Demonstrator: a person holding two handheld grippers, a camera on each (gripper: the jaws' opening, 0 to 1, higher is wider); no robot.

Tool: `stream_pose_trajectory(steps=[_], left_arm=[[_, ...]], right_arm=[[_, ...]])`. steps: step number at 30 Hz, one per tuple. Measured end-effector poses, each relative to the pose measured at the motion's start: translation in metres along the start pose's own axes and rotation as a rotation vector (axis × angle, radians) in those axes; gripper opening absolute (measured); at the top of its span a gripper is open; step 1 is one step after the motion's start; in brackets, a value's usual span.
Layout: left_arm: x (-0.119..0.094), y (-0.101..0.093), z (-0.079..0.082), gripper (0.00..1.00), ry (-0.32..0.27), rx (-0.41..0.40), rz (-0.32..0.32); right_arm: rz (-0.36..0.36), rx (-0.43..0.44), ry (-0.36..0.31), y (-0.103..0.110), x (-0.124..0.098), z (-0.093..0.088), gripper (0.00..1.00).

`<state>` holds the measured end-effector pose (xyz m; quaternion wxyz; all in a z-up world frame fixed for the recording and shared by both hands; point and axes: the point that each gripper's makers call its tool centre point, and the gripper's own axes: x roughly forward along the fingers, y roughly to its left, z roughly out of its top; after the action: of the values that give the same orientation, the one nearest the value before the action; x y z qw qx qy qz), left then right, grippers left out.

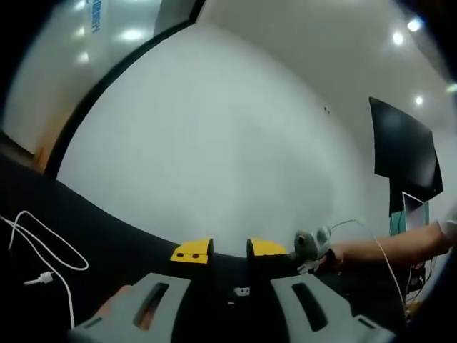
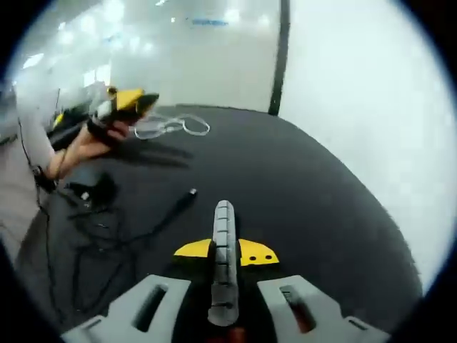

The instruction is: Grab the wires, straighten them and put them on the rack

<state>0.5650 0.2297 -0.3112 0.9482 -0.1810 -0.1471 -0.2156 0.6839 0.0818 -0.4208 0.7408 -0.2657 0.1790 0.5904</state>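
My left gripper [image 1: 230, 250] hovers above the black table [image 1: 107, 243], its yellow-tipped jaws a little apart with nothing between them. A loose white wire [image 1: 44, 250] lies on the table to its left, and it is the coiled white wire [image 2: 171, 127] at the far side. My right gripper [image 2: 225, 251] is shut on a grey ribbed cable piece [image 2: 223, 243] that stands up between its jaws. In the left gripper view, the right gripper [image 1: 310, 245] comes in from the right with a thin white wire [image 1: 378, 250] trailing from it. In the right gripper view, a hand holds the left gripper [image 2: 127, 102] at the upper left.
A black wire [image 2: 175, 206] with a plug runs across the black table [image 2: 300, 207] into a black tangle [image 2: 93, 229] near a black adapter [image 2: 96, 189]. A dark screen [image 1: 403, 153] hangs on the white wall [image 1: 214, 143]. A glass partition [image 2: 186, 57] stands behind the table.
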Motion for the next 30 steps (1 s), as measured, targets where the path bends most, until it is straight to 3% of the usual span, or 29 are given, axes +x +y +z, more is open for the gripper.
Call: stream_pose_trajectory(steps=[2, 4, 6, 7, 9, 12, 13, 14, 15, 17, 19, 21, 23, 25, 27, 28, 30], left_arm=[[0.001, 0.000, 0.000, 0.20, -0.003, 0.008, 0.000], [0.001, 0.000, -0.001, 0.20, 0.003, 0.006, 0.000], [0.001, 0.000, 0.000, 0.20, -0.003, 0.004, -0.001], [0.001, 0.000, 0.001, 0.20, -0.008, 0.001, -0.003], [0.000, 0.000, 0.002, 0.20, -0.012, -0.004, -0.004], [0.001, 0.001, 0.001, 0.19, -0.003, 0.026, 0.007], [0.001, 0.001, 0.000, 0.18, 0.000, 0.030, 0.011], [0.002, 0.001, 0.001, 0.17, 0.000, 0.030, 0.011], [0.002, 0.001, 0.001, 0.17, -0.003, 0.023, 0.008], [0.002, 0.001, 0.001, 0.17, -0.003, 0.022, 0.008], [0.002, 0.001, 0.000, 0.18, -0.001, 0.015, 0.004], [0.002, 0.001, 0.000, 0.18, 0.000, 0.017, 0.006], [0.002, 0.001, 0.001, 0.17, -0.005, 0.017, 0.005], [0.003, 0.000, 0.000, 0.17, -0.002, 0.019, 0.004], [0.002, 0.000, -0.001, 0.17, 0.001, 0.021, 0.002], [0.002, -0.002, -0.001, 0.17, 0.001, 0.022, -0.001], [0.003, -0.003, -0.002, 0.17, 0.007, 0.027, -0.002]], right_arm=[[-0.016, 0.096, -0.017, -0.004, 0.003, 0.002, 0.31], [0.009, 0.152, -0.029, -0.007, -0.001, 0.005, 0.37], [-0.026, 0.201, -0.074, -0.013, -0.015, 0.017, 0.30], [-0.052, 0.251, -0.128, -0.016, -0.023, 0.028, 0.25], [-0.140, 0.295, -0.191, -0.025, -0.037, 0.050, 0.24], [-0.151, 0.404, -0.269, -0.014, -0.049, 0.080, 0.10], [-0.113, 0.496, -0.312, -0.008, -0.051, 0.096, 0.03], [-0.098, 0.505, -0.314, 0.000, -0.049, 0.100, 0.00], [-0.100, 0.466, -0.277, 0.027, -0.042, 0.101, 0.00], [-0.148, 0.380, -0.133, 0.039, -0.020, 0.086, 0.04], [-0.072, 0.367, -0.057, 0.048, 0.002, 0.079, 0.06], [-0.007, 0.350, 0.075, 0.068, 0.018, 0.065, 0.06], [-0.034, 0.318, 0.148, 0.074, 0.031, 0.057, 0.08], [-0.060, 0.289, 0.198, 0.058, 0.045, 0.050, 0.11], [-0.065, 0.334, 0.249, 0.050, 0.055, 0.037, 0.10], [-0.035, 0.368, 0.281, 0.053, 0.058, 0.030, 0.04], [-0.019, 0.527, 0.238, 0.050, 0.050, 0.036, 0.04]])
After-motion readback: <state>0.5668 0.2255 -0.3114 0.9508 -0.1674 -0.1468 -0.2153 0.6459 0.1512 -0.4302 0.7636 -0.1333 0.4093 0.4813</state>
